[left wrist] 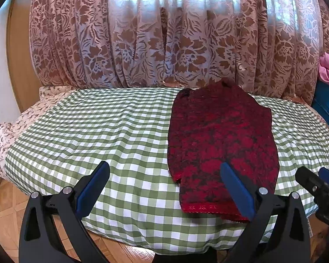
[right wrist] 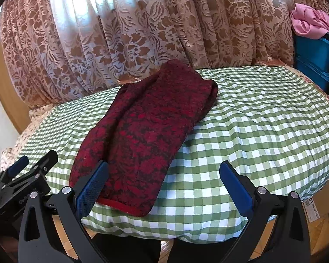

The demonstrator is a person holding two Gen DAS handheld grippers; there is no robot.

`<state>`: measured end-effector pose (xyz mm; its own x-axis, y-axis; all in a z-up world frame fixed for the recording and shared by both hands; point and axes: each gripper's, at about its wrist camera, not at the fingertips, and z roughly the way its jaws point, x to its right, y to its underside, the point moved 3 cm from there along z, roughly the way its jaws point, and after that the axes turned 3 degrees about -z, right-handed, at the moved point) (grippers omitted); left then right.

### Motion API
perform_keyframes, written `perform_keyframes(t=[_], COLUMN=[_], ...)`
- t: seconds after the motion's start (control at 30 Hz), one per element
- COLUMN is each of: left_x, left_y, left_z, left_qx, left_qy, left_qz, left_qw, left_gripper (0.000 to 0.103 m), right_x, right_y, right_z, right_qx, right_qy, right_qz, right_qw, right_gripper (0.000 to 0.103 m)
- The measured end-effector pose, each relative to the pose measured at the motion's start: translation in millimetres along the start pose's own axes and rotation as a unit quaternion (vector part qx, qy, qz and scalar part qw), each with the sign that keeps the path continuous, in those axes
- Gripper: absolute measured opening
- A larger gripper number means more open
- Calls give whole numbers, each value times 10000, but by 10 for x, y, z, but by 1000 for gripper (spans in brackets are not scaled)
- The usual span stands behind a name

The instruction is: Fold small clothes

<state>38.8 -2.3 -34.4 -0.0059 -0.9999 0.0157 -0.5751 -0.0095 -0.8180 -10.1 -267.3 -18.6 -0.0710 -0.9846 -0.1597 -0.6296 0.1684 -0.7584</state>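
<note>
A dark red patterned knit garment lies folded lengthwise on a green-and-white checked cushion, its red hem near the front edge. It also shows in the right wrist view on the cushion. My left gripper is open and empty above the cushion's front edge, its right finger over the garment's lower part. My right gripper is open and empty, its left finger over the hem. Each gripper shows at the edge of the other's view: the right one, the left one.
A brown floral curtain hangs right behind the cushion. A blue bin with pink cloth stands at the right. Wooden floor lies below the cushion. A cardboard box sits at the lower right.
</note>
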Motion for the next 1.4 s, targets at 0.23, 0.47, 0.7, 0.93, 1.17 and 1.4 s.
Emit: perform_keyframes(t=[0.23,0.47,0.7,0.93,1.17,1.4], left_x=[111,290,482,633,754,656], left_y=[0,-20,-35,-16,80,-2], left_z=[23,42,126,301,527,530], left_qx=[-40,-96,-260,-507,-856,-1097], left_qy=[49,118,273,386,545,1422], left_qz=[201,503,850,1222,1569,1209], left_qw=[9998,9986,9957,9905,9824,9763], left_gripper=[101,101,101,99,70,15], right_x=[105,216,379,493,614,738], right_y=[-11,-10,0,18,-51,-140], right_z=[67,161,230,331,417,595], right_qx=[-51,-179,-239,-368,-425,-623], right_qy=[-53,-116,-110,-84,-49,-322], right_qz=[187,393,682,880,1006,1183], right_qw=[9998,9990,9973,9954,9940,9905], right_gripper=[100,100,100,100,100,99])
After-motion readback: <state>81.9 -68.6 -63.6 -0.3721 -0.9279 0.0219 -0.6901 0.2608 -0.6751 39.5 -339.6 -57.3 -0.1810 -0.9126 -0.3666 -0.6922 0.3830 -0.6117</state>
